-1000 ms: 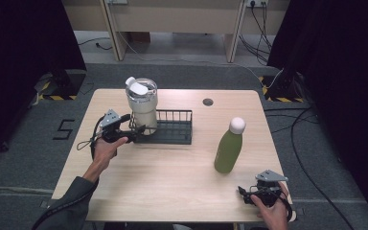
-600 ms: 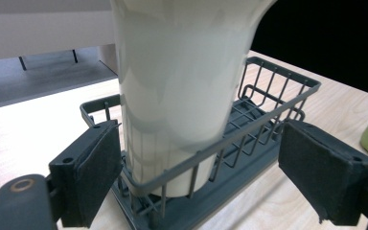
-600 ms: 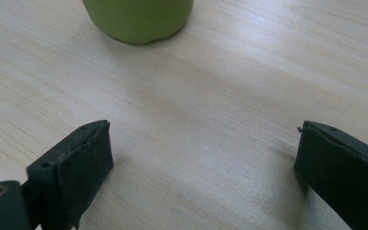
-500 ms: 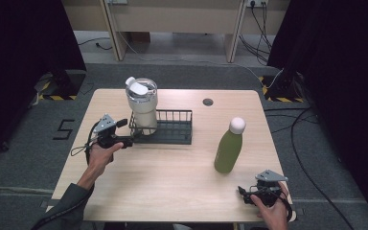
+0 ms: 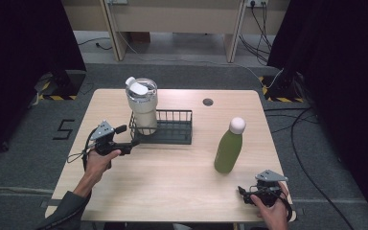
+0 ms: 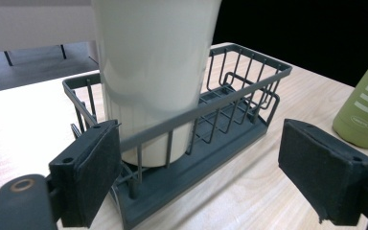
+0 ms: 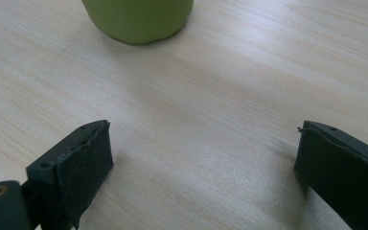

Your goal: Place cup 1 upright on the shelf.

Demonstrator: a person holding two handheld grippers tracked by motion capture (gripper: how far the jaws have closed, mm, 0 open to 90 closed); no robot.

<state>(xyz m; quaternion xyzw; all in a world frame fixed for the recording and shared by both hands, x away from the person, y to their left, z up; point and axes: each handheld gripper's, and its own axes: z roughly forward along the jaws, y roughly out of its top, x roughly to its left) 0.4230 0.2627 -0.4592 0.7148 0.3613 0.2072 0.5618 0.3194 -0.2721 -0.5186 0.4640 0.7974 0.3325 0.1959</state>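
My left gripper (image 5: 127, 137): jaws wide, just beside the wire basket (image 6: 249, 81) holding the white tumbler (image 6: 153, 72) | my right gripper (image 7: 206, 182): wide, near the green bottle (image 7: 136, 19).

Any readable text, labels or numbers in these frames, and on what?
"5": painted on the grey floor left of the table, high view.
"HEY": large white letters on the green bottle, cut off by the picture's edge, left gripper view.
Small oval logo under those letters: too small to read.
Cream tumbler: no text seen.
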